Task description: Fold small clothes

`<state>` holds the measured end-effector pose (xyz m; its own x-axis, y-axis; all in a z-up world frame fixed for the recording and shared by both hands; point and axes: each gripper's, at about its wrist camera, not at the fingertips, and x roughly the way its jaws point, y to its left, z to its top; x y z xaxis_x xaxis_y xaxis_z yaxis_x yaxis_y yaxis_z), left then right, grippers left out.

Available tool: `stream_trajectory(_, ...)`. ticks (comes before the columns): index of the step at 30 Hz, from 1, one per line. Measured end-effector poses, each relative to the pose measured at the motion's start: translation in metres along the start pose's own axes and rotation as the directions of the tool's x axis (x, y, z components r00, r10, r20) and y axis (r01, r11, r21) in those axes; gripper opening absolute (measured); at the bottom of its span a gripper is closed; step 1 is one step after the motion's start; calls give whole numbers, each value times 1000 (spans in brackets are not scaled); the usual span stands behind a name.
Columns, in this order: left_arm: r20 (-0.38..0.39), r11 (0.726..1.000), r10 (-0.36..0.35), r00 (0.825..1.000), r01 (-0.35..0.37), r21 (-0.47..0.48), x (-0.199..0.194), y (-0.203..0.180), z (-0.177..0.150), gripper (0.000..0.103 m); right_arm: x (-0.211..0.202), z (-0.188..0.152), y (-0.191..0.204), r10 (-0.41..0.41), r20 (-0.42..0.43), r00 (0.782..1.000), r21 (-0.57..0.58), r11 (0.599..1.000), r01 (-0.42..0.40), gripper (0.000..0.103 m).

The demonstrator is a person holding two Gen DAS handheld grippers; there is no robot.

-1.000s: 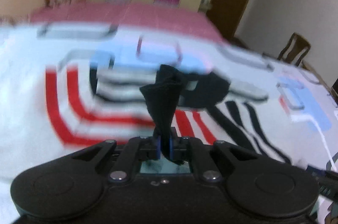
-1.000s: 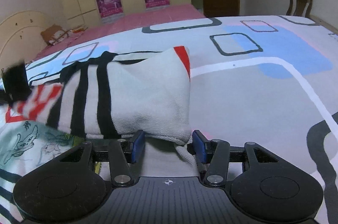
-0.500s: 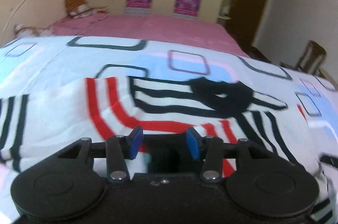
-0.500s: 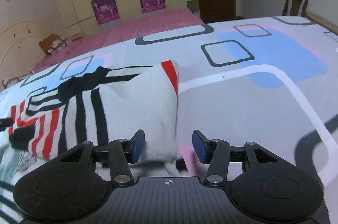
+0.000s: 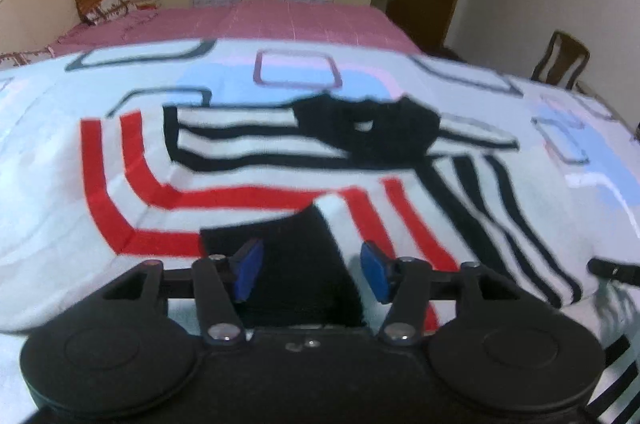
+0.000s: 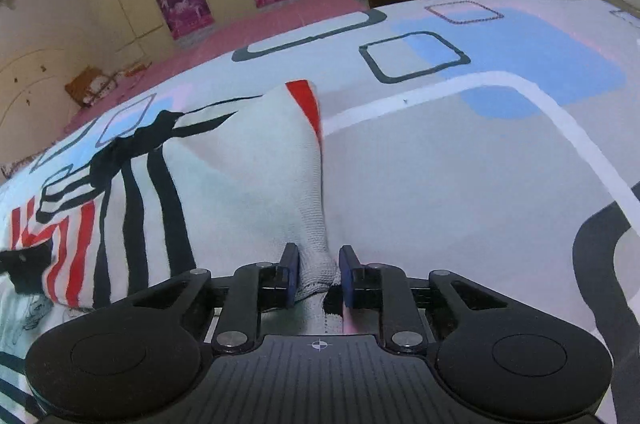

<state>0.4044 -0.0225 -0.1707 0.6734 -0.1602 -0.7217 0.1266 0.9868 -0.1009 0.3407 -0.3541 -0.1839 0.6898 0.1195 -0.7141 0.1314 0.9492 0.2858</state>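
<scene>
right gripper [image 6: 319, 276] fingers newly tight on striped garment [image 6: 256, 160] corner, left gripper [image 5: 311, 270] wide, empty

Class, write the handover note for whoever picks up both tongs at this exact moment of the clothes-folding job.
Left tongs: open, blue pads either side of the black cuff, gripping nothing.
Right tongs: closing on the white knit edge of the garment, pads touching it.
The white knitted top with red and black stripes lies on the patterned bedsheet, one sleeve folded across the body.
Done: first sleeve folded in.
Left: probably fold the right-hand edge over, then the body.
</scene>
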Motion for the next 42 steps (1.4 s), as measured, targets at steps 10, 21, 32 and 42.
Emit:
stream_trajectory(10, 29, 1000, 14, 999, -13, -24, -5, 2, 6, 58, 18, 51, 8, 52, 74, 996, -8, 999, -52, 57)
stream_trajectory(21, 26, 997, 67, 997, -67, 26, 8, 2, 0, 62, 92, 92, 9, 29, 25, 999, -18, 999, -28, 24)
stream_trajectory(32, 6, 994, 107, 994, -107, 38, 9, 0, 2, 64, 78, 88, -2, -60, 96, 994, -65, 996, 67, 12)
stream_trajectory(42, -36, 991, 130, 991, -131, -5, 11, 8, 6, 80, 64, 59, 89, 141, 33, 989, -258, 958, -128, 14)
